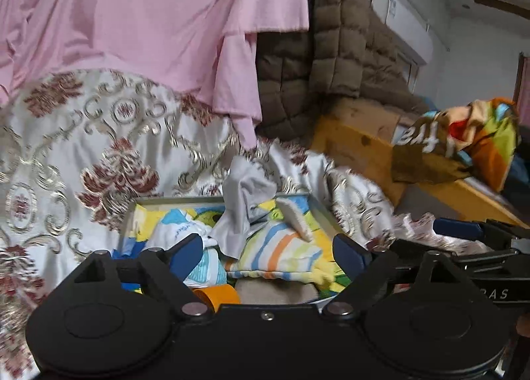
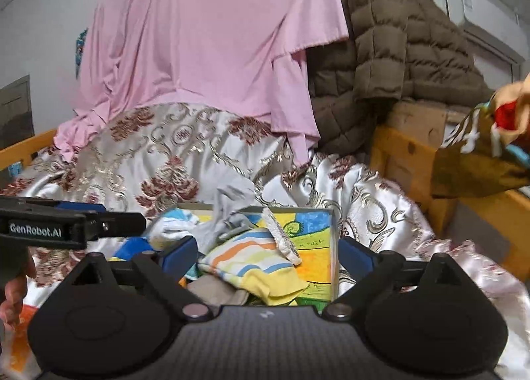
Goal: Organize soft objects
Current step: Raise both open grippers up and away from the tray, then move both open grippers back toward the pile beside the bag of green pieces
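On the bed, both the left gripper (image 1: pixel 268 256) and right gripper (image 2: pixel 268 254) hover with jaws apart, gripping nothing, over a box (image 2: pixel 334 247) of what look like socks (image 2: pixel 255 264).

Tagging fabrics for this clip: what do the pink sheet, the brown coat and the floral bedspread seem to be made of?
Pink sheet: matte woven cotton, apparently; soft folds, no shine.
Brown coat: quilted padded shell, likely synthetic; puffy stitched squares.
Floral bedspread: satin-like brocade; glossy highlights, raised-looking scrollwork.
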The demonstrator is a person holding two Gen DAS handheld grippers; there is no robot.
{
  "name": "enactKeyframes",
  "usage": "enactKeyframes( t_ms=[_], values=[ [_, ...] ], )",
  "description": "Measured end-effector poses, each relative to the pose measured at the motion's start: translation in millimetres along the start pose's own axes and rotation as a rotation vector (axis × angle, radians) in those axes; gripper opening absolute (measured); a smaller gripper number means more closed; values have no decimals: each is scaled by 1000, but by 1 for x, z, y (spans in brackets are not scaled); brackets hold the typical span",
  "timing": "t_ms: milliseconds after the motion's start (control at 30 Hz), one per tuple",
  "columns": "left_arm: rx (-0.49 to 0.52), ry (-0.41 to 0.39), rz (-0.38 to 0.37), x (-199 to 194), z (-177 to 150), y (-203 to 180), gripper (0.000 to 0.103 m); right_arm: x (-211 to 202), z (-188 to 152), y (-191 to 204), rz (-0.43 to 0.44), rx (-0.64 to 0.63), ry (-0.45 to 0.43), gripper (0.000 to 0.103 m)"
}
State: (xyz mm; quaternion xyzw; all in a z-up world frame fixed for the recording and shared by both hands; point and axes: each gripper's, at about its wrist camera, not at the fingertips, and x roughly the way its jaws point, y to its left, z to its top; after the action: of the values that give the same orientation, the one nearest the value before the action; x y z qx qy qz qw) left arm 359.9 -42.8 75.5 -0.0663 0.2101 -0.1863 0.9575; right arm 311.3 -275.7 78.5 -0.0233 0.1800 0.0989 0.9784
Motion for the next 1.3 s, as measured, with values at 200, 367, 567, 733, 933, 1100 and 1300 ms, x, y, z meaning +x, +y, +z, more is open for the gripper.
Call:
enactKeyframes(
  t_ms=[200, 367, 567, 733, 933, 1100, 1300],
  values=[
    [-19, -78, 19, -75, 7, -17, 93, -66, 13, 16, 22, -4, -56, 98],
    [1, -117, 29, -124, 9, -29, 94, -110, 20, 32, 42, -29, -93, 99],
    [3, -149, 35, -166, 3, -38, 96, -147, 21, 48, 65, -24, -132, 100],
    [5, -164, 39, -191, -4, -40, 97, -171, 18, 57, 82, -21, -149, 101],
    [0, -178, 45, -215, -16, -41, 101, -189, 13, 65, 93, -10, -160, 102],
    [1, -182, 47, -231, -25, -41, 102, -202, 6, 69, 95, 4, -161, 103],
    [-15, -177, 49, -245, -39, -39, 102, -213, -9, 73, 99, 22, -152, 103]
  ],
)
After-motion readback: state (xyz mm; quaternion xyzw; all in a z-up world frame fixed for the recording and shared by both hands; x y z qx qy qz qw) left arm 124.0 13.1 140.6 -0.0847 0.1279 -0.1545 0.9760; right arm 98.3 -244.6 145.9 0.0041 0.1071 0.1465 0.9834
